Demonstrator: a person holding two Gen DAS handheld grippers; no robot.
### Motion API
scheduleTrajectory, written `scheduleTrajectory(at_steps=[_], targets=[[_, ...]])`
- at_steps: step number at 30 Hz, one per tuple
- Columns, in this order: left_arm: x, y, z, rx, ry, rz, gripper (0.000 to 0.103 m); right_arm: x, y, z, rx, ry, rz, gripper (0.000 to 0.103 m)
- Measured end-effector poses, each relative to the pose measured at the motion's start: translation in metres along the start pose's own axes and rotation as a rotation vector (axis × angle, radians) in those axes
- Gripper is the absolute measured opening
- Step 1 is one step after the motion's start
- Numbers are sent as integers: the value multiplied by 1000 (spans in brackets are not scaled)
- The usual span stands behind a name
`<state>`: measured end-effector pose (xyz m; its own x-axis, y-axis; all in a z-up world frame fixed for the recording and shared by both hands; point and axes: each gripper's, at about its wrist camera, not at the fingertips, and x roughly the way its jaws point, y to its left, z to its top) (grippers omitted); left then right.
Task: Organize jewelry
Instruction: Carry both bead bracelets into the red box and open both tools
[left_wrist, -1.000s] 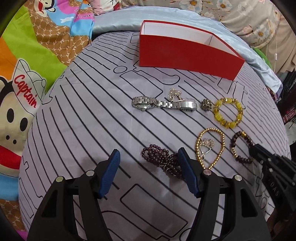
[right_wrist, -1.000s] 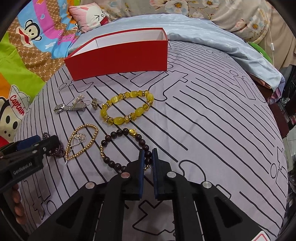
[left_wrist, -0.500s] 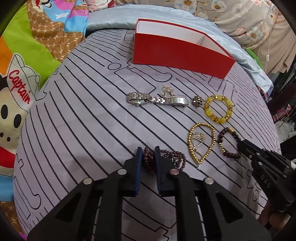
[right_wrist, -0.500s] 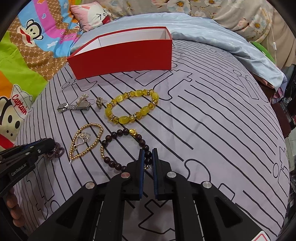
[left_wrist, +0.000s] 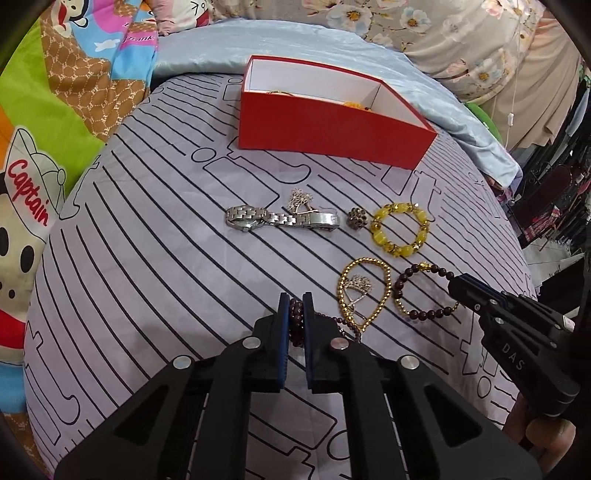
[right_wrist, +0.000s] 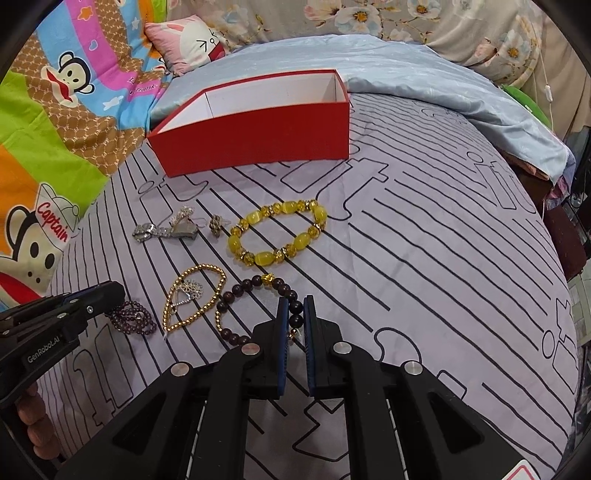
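Observation:
My left gripper (left_wrist: 295, 314) is shut on a dark purple bead strand (left_wrist: 295, 319), which also shows in the right wrist view (right_wrist: 135, 321). My right gripper (right_wrist: 296, 317) is shut on a dark brown bead bracelet (right_wrist: 255, 284), seen in the left wrist view too (left_wrist: 417, 291). On the striped sheet lie a gold bead bracelet (left_wrist: 369, 291), a yellow bead bracelet (left_wrist: 400, 230), a silver watch (left_wrist: 280, 218) and a small brooch (left_wrist: 357, 218). A red box (left_wrist: 325, 129) stands behind them with some jewelry inside.
The bed's striped lilac sheet (left_wrist: 147, 258) curves down at the right edge. A cartoon blanket (left_wrist: 44, 110) lies at the left, a pale blue cover (right_wrist: 406, 81) and pillows behind the box.
My left gripper closed on the purple bead strand and both views rose a little. My right gripper stayed shut on the brown bracelet.

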<state>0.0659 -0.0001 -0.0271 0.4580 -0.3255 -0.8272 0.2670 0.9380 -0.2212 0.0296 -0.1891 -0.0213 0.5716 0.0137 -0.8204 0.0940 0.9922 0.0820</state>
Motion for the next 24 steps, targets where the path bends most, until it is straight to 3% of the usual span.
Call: scheduleTrajectory(at_steps=[12, 24], targets=[[-25, -7, 20, 13, -70, -24, 6, -40, -2, 28, 22, -122, 32, 7], [-51, -6, 84, 54, -220, 2, 6, -64, -6, 87, -9, -253, 41, 7]])
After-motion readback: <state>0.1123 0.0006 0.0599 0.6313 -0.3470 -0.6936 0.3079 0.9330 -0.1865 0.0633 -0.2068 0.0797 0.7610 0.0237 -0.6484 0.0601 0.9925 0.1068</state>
